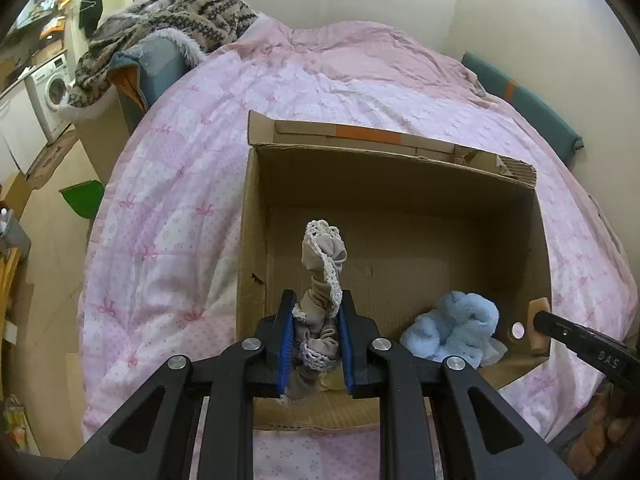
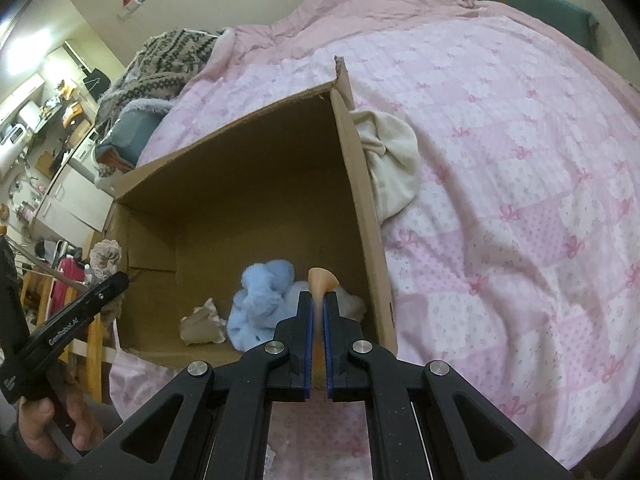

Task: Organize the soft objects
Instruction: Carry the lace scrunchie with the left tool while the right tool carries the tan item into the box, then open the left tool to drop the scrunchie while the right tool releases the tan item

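An open cardboard box (image 1: 400,184) (image 2: 248,160) lies on a pink bed. My left gripper (image 1: 316,304) is shut on a beige lace-trimmed sock (image 1: 324,264) and holds it over the box's near edge. A fluffy light blue cloth (image 1: 452,328) (image 2: 260,296) lies inside the box, with a beige crumpled cloth (image 2: 202,322) beside it. My right gripper (image 2: 319,294) is shut on a thin peach-coloured soft piece (image 2: 322,278) at the box's right wall; it also shows in the left wrist view (image 1: 538,320). A cream cloth (image 2: 394,160) lies on the bed outside the box.
The pink quilt (image 1: 168,208) (image 2: 500,200) covers the bed. A patterned knit blanket (image 1: 176,12) is heaped at the far left. A teal cushion (image 1: 520,96) lies along the wall. A washing machine (image 1: 52,84) and floor clutter are at left.
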Demonstrator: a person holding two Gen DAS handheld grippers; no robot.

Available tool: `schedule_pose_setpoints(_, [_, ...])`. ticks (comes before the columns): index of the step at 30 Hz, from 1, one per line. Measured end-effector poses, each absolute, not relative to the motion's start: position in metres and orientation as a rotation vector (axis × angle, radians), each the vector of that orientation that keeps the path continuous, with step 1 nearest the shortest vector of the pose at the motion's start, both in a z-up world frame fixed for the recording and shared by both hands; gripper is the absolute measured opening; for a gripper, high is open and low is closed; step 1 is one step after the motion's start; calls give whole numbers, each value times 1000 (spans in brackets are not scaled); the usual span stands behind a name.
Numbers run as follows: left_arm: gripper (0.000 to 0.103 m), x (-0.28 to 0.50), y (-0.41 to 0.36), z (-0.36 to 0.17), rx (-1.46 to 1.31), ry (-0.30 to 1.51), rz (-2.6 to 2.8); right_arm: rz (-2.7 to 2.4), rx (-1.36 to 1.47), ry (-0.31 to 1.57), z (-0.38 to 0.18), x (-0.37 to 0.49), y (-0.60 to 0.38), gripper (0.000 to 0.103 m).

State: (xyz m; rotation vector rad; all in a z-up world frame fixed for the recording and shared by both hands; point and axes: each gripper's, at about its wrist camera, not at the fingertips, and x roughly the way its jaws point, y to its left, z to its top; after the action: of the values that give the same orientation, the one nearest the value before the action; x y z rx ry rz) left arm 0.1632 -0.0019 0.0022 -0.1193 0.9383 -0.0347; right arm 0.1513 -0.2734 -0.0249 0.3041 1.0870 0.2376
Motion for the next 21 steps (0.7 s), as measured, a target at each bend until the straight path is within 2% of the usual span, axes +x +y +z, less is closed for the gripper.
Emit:
schedule_pose_setpoints(9, [18,161,-9,1,-114,935,-44,275,301,1120,-30,151,-266,6])
schedule_pose_setpoints(12, [27,160,-9,2,-114,932,-38,283,297,1111,-29,151,-265,6])
schedule_pose_setpoints(14, [42,160,-10,2,-107,932,-35,279,298,1100,-27,151,-265,6])
schedule_pose_setpoints(17, [59,157,-11,6,-98,909,-25,267,304,1097,-28,151,-268,6])
schedule_pose_setpoints(19, [64,156,-11,8,-90,898,-19,262,308,1090,-27,151,-269,7])
schedule_pose_setpoints(21, [65,156,-12,9,-87,893,-22,264,315,1079,-25,151,-270,7])
